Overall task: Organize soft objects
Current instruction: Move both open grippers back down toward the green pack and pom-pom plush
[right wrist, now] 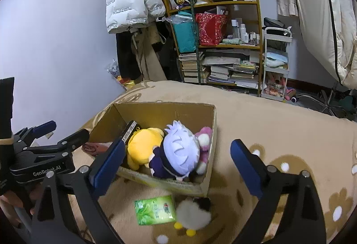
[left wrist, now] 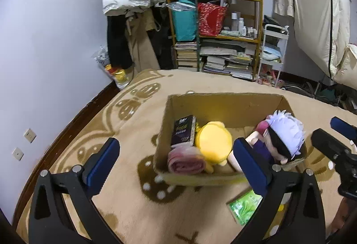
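1. left wrist view: the left gripper (left wrist: pixel 176 154) has its blue-padded jaws spread wide with nothing between the pads; it hangs over the near left part of the cardboard box (left wrist: pixel 223 103).
2. right wrist view: the right gripper (right wrist: pixel 178 163) is likewise spread wide and grips nothing; its left pad overlaps the box's near left edge in the picture, its right pad is over the blanket (right wrist: pixel 279 123).
3. the box sits open on the tan patterned blanket, holding the soft things.
4. inside, from the left wrist view: a dark packet (left wrist: pixel 183 131) leans upright against the left wall, a rolled pink cloth (left wrist: pixel 185 162) lies in the near left corner, and a yellow plush (left wrist: pixel 214 143) rests just beside it.
5. a white-haired doll (right wrist: pixel 180 150) in dark clothes lies on the right side, touching the yellow plush, with a pink plush (right wrist: pixel 205 141) pressed against the right wall behind it.
6. outside the box, just in front of its near wall, lie a green packet (right wrist: pixel 155 210) and a white fluffy toy (right wrist: pixel 193 214) with yellow feet, side by side.
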The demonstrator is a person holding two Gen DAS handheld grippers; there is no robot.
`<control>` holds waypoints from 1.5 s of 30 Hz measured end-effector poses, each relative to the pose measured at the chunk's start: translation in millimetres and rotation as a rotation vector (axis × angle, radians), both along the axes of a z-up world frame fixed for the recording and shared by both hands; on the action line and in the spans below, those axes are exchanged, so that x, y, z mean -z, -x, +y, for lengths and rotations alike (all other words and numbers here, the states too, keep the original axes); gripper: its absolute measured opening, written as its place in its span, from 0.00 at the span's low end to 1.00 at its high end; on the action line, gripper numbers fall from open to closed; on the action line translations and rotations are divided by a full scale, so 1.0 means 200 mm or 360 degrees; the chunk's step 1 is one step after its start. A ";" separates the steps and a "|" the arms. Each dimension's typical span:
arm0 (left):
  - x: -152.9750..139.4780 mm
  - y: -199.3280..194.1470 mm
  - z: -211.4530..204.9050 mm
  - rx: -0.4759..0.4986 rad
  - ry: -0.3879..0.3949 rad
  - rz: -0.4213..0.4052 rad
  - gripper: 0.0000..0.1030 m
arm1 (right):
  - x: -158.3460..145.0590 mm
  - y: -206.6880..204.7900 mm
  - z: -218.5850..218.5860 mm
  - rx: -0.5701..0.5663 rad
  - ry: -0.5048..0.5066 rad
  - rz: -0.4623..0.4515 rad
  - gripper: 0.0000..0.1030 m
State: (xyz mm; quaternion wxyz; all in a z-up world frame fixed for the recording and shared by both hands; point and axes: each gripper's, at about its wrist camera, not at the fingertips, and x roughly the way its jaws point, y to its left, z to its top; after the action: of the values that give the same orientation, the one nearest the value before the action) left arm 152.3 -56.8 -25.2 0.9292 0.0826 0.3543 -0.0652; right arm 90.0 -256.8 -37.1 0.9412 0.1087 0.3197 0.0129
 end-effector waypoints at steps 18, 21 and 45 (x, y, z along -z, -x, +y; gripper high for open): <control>0.12 0.17 -0.06 0.0120 -0.0074 0.0217 0.99 | 0.11 0.18 -0.07 0.0095 -0.0031 0.0230 1.00; 0.15 0.19 -0.08 0.0154 -0.0083 0.0240 0.99 | 0.14 0.17 -0.07 0.0095 -0.0035 0.0270 1.00; 0.43 0.14 -0.21 0.0262 -0.0112 0.0467 0.99 | 0.41 0.05 -0.17 0.0142 -0.0170 0.0532 1.00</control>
State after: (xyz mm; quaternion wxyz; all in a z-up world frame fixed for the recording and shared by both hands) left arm 123.7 -98.4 -110.5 0.8556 0.1334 0.4802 -0.1401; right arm 80.4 -289.9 -119.2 0.8674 0.1733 0.4654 -0.0301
